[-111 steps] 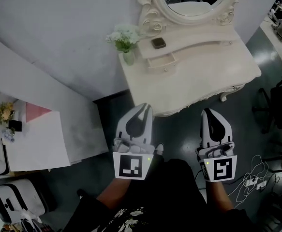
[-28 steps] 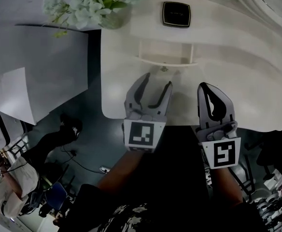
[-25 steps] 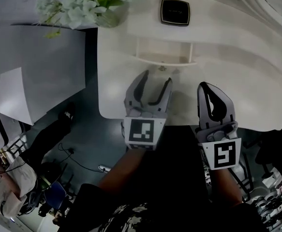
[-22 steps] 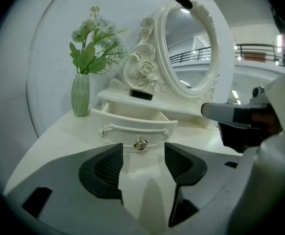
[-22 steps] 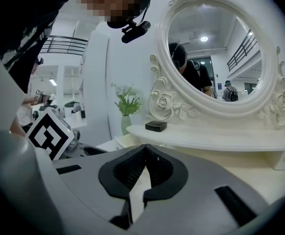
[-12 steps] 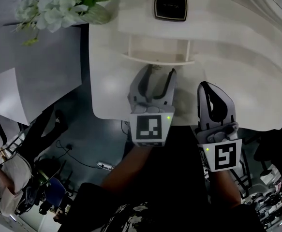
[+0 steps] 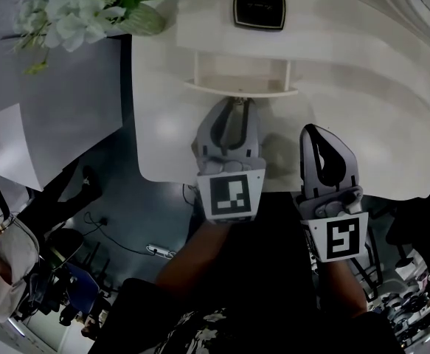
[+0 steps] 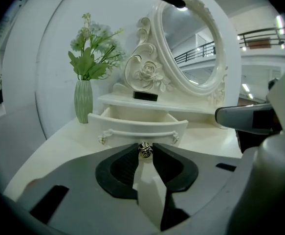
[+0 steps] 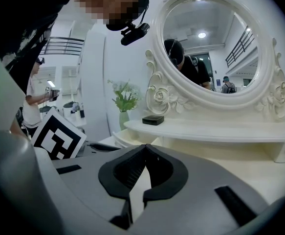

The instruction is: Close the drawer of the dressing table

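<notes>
Closing in since half a second ago, the left tool [image 7: 237, 105] has brought its jaws together; they stood spread on either side of the drawer's handle then, and now they pinch it. The left gripper view shows it plainly: the small metal knob [image 8: 144, 150] sits clamped between the two jaw tips. The drawer [image 7: 241, 80] has not shifted. It stands pulled out from the raised shelf along the back edge of the table [image 7: 362, 102], nearer the left rear corner, its inside open to view and its curved front facing the person.

The right tool [image 7: 320, 135] has stayed where it was, over the front edge of the table and to the right of the drawer, jaws together on nothing.

With the knob now held, the grasp seems done and the closing itself not yet begun. A straight push toward the back edge looks like the next need. The knob is small, so a skewed push could let it slip from the tips or jam the drawer.
</notes>
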